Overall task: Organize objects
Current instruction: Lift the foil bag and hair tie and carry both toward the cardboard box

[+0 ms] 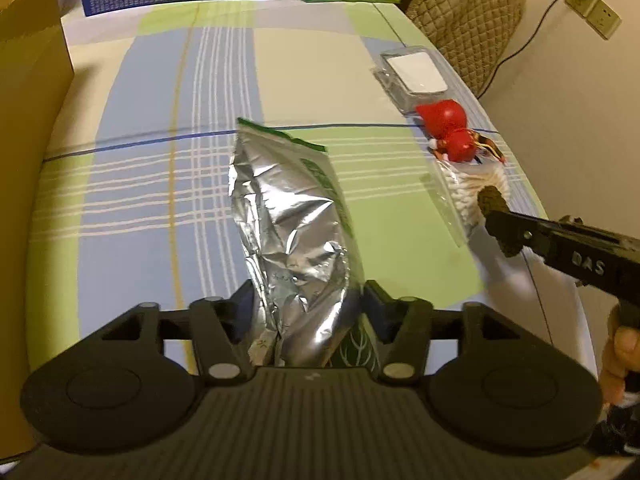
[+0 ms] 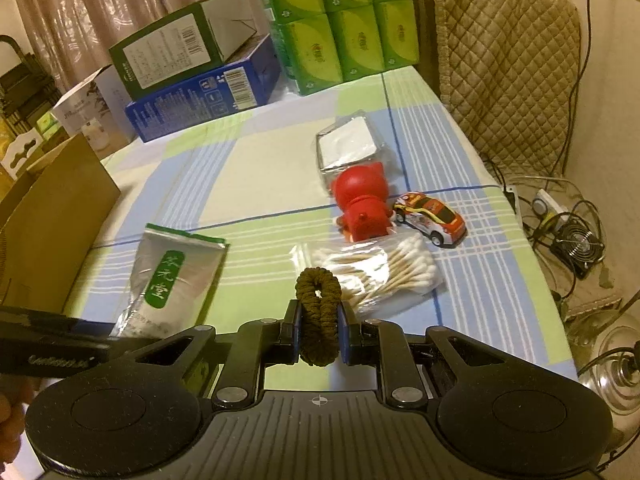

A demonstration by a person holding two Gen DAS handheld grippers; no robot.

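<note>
My left gripper (image 1: 308, 300) is shut on a silver foil pouch (image 1: 292, 220) with a green label, held up above the checked tablecloth; the pouch also shows in the right wrist view (image 2: 168, 280). My right gripper (image 2: 319, 320) is shut on a dark olive hair scrunchie (image 2: 318, 312), also seen in the left wrist view (image 1: 494, 202). Beyond the scrunchie lie a bag of cotton swabs (image 2: 384, 268), a red figurine (image 2: 362, 204), a toy car (image 2: 432, 216) and a clear box with a white pad (image 2: 348, 144).
A brown cardboard box (image 2: 48, 220) stands at the table's left edge. Blue and green cartons (image 2: 200, 80) and green tissue packs (image 2: 340, 20) line the far edge. A quilted chair (image 2: 512, 60) stands at the right, with cables and a fan on the floor.
</note>
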